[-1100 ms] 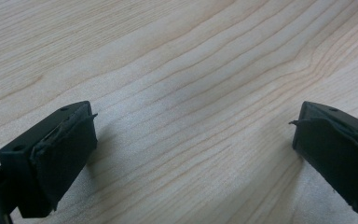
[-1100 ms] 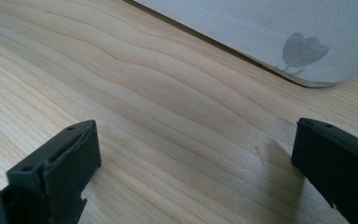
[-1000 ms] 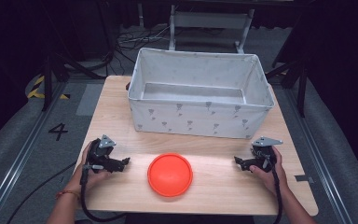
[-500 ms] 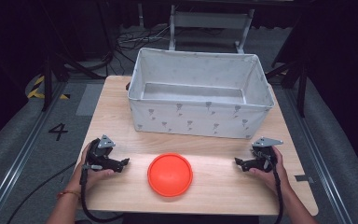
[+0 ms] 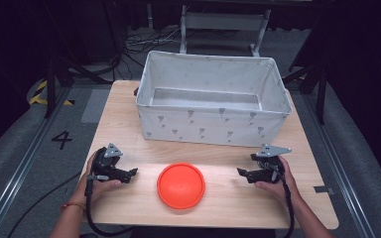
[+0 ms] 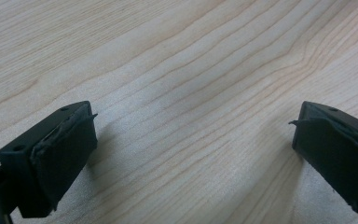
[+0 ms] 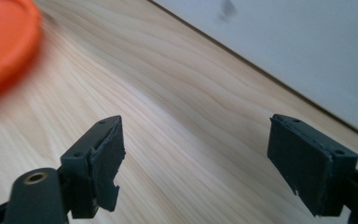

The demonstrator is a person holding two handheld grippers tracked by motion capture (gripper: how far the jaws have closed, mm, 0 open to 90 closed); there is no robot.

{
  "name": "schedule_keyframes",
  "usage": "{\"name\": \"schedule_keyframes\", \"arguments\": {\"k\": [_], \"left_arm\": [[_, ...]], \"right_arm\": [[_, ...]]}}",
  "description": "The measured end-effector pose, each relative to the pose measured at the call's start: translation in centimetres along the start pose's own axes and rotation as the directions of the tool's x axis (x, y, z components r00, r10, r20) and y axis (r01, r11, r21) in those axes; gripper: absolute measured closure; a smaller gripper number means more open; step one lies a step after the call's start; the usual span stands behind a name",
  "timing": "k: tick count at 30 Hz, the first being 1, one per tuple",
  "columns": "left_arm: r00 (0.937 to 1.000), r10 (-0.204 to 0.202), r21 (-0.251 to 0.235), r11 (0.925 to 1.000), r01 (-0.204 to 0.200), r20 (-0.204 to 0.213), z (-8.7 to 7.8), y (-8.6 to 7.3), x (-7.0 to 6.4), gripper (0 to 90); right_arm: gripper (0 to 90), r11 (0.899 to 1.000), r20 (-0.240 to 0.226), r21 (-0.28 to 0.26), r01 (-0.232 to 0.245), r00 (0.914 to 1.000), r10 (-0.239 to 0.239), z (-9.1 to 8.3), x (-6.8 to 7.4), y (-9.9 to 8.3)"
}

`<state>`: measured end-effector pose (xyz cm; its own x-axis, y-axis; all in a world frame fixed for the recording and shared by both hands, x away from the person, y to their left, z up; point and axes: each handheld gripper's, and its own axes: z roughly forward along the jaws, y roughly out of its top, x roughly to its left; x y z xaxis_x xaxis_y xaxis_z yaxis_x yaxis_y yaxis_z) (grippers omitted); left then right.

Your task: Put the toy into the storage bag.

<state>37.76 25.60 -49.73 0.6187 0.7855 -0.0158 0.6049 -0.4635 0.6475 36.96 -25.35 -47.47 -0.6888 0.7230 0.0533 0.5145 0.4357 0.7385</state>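
An orange round disc (image 5: 181, 185) lies flat on the wooden table (image 5: 228, 203) near its front edge, between the two hands. My left gripper (image 5: 132, 173) rests on the table left of the disc, open, jaws pointing at it. In the left gripper view its jaws stand wide apart over bare wood, left gripper (image 6: 191, 140). My right gripper (image 5: 241, 173) rests right of the disc, open, pointing left. In the right gripper view the disc (image 7: 4, 42) shows at the upper left beyond the empty right gripper (image 7: 196, 154).
A large white fabric bin (image 5: 211, 119) with a small grey pattern stands open on the back half of the table; its wall (image 7: 284, 46) rises close beside the right gripper. Dark floor, cables and a grey stand lie behind the table.
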Motion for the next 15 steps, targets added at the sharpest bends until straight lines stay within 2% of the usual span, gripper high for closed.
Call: {"name": "schedule_keyframes", "arguments": {"k": [3, 4, 7, 10, 15], "left_arm": [[1.0, 0.0, 0.0, 1.0, 0.0, -0.001, 0.0, 0.0, 0.0, 0.1], [1.0, 0.0, 0.0, 1.0, 0.0, -0.001, 0.0, 0.0, 0.0, 0.1], [1.0, -0.001, 0.0, 1.0, 0.001, 0.0, 0.0, 0.0, 0.0, 0.1], [1.0, 0.0, 0.0, 1.0, 0.0, -0.001, 0.0, 0.0, 0.0, 0.1], [1.0, 0.0, 0.0, 1.0, 0.0, 0.0, 0.0, 0.0, 0.0, 0.1]], "right_arm": [[20.1, 1.0, -0.041, -0.008, 0.024, 0.9989, -0.024, 0.5, 1.2, 1.2], [20.1, 1.0, -0.041, -0.008, 0.024, 0.9989, -0.024, 0.5, 1.2, 1.2], [19.9, 0.999, -0.098, -0.018, 0.047, 0.9939, -0.049, 1.5, 2.8, 2.5], [19.9, 0.997, -0.141, -0.023, 0.068, 0.9874, -0.071, 2.4, 4.2, 3.5], [19.4, 0.995, -0.218, -0.009, 0.102, 0.9707, -0.102, 4.7, 6.7, 4.6]]}}
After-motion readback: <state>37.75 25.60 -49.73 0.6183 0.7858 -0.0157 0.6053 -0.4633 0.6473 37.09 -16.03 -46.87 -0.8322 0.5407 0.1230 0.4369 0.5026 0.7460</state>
